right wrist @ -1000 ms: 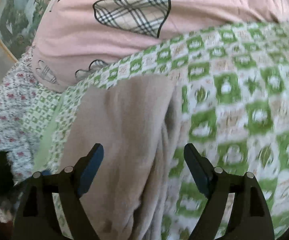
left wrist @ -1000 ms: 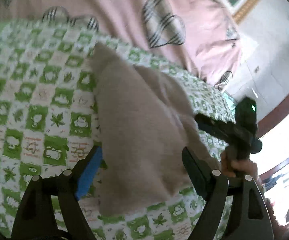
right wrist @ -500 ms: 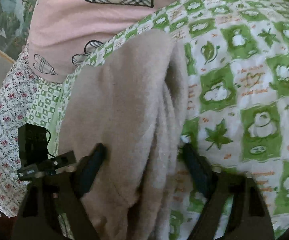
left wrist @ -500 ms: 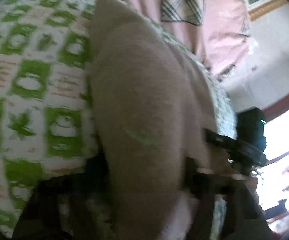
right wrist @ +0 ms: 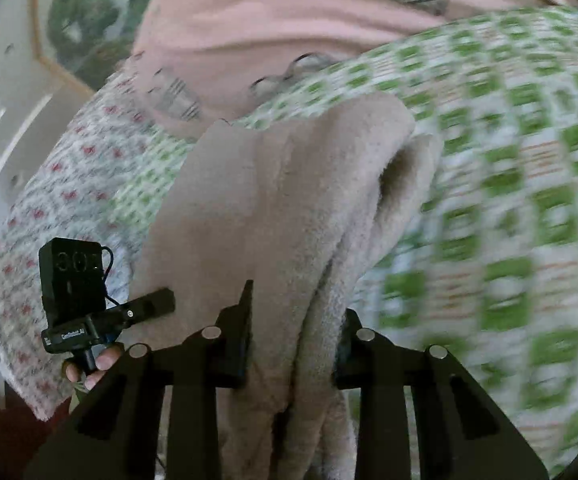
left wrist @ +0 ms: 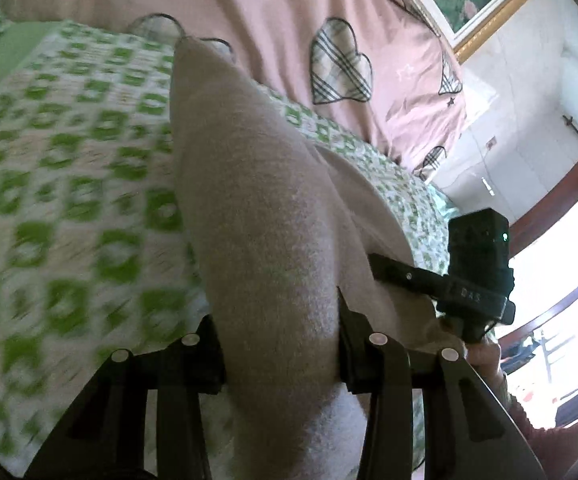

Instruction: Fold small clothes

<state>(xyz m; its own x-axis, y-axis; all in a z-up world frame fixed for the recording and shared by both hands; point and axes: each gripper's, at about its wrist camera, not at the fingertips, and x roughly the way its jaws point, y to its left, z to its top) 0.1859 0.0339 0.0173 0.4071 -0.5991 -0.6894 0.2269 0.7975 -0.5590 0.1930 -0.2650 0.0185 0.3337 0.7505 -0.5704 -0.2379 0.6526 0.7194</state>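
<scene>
A beige fleece garment (left wrist: 257,184) lies lengthwise on the bed, its near end raised. In the left wrist view my left gripper (left wrist: 275,314) has a thick fold of it between its closing jaws, and the pads press the cloth. The right gripper's finger (left wrist: 397,272) holds the neighbouring edge, a hand (left wrist: 485,356) beneath it. In the right wrist view my right gripper (right wrist: 295,314) is closing too, pinching the bunched layers of the garment (right wrist: 289,184). The left gripper's camera block (right wrist: 73,276) shows at the left.
The garment rests on a green-and-white patterned bedspread (left wrist: 69,200). A pink quilt with plaid hearts (left wrist: 289,12) is piled at the far end, below a framed picture (left wrist: 485,4). A red-flowered sheet (right wrist: 49,200) covers the bed's side. A bright window (left wrist: 561,260) is at the right.
Both grippers went from wide open to closed on the garment's near end. That end has come up off the bedspread, and both views have shifted and blurred.
</scene>
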